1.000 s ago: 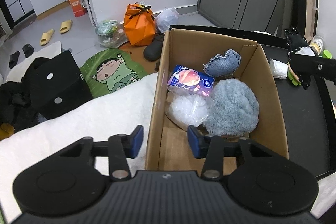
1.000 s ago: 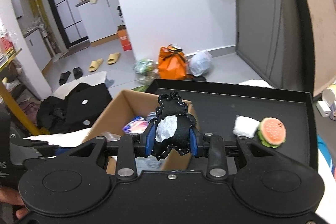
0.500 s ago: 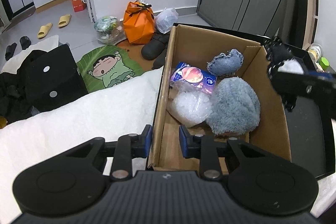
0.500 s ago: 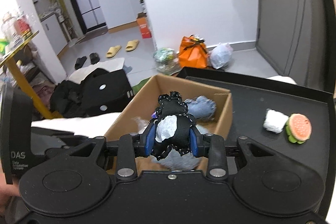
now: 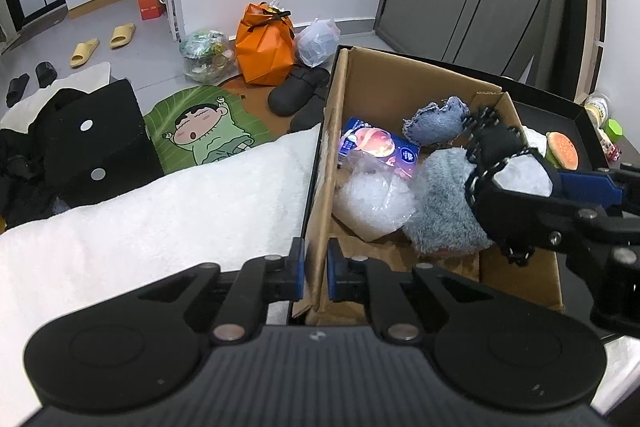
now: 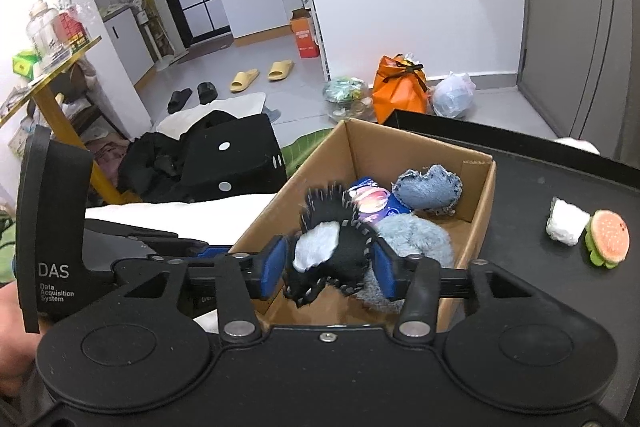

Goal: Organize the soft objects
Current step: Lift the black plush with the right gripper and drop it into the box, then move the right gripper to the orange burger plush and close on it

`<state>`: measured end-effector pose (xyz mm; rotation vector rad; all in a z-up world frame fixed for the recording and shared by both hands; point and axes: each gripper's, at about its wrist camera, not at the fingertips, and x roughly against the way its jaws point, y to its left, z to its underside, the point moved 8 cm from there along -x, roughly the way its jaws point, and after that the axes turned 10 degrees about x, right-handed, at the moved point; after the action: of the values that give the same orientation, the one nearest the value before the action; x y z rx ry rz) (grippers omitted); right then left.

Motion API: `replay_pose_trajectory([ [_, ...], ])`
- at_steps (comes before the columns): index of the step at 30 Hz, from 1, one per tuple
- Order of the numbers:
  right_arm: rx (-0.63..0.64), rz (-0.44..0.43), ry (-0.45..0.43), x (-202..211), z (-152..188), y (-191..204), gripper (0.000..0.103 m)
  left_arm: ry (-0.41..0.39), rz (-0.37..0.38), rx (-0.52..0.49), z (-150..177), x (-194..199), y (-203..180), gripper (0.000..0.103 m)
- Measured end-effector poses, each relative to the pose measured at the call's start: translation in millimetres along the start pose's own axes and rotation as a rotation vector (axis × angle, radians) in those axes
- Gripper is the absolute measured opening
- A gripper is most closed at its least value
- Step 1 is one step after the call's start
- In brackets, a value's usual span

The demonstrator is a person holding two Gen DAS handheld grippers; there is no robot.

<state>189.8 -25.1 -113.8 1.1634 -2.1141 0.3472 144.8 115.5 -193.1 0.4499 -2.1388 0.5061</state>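
Observation:
A cardboard box (image 5: 324,163) (image 6: 478,195) holds a grey fluffy toy (image 5: 444,203) (image 6: 416,235), a denim pouch (image 5: 434,123) (image 6: 426,189), a blue packet (image 5: 376,147) and a clear plastic bag (image 5: 372,199). My left gripper (image 5: 314,275) is shut on the box's near left wall. My right gripper (image 6: 330,267) is over the box, its jaws spread wider than the black and white stitched toy (image 6: 332,251) (image 5: 504,167) that hangs between them, tilted. A burger toy (image 6: 608,241) (image 5: 562,149) and a white wad (image 6: 566,225) lie on the black tray (image 6: 532,187).
A white fluffy blanket (image 5: 152,215) lies left of the box. On the floor beyond are an orange bag (image 5: 264,43), a cartoon mat (image 5: 200,131), dark slippers (image 5: 298,93) and a black dotted box (image 5: 92,143).
My left gripper closed onto the box wall. My right gripper moved over the box and its jaws spread; the black and white toy now sits tilted between them.

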Motion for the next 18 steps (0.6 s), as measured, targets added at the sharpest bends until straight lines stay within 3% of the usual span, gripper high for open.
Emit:
replay_pose_trajectory([
  [7, -0.042, 0.053, -0.018, 9.3, 2.4, -19.2, 0.056, 0.005, -0.008, 0.001, -0.9, 0.6, 0.5, 0.01],
  [18, -0.093, 0.118, -0.031, 22.6, 11.9, -54.1, 0.056, 0.004, -0.037, -0.022, -0.1, 4.6, -8.1, 0.014],
])
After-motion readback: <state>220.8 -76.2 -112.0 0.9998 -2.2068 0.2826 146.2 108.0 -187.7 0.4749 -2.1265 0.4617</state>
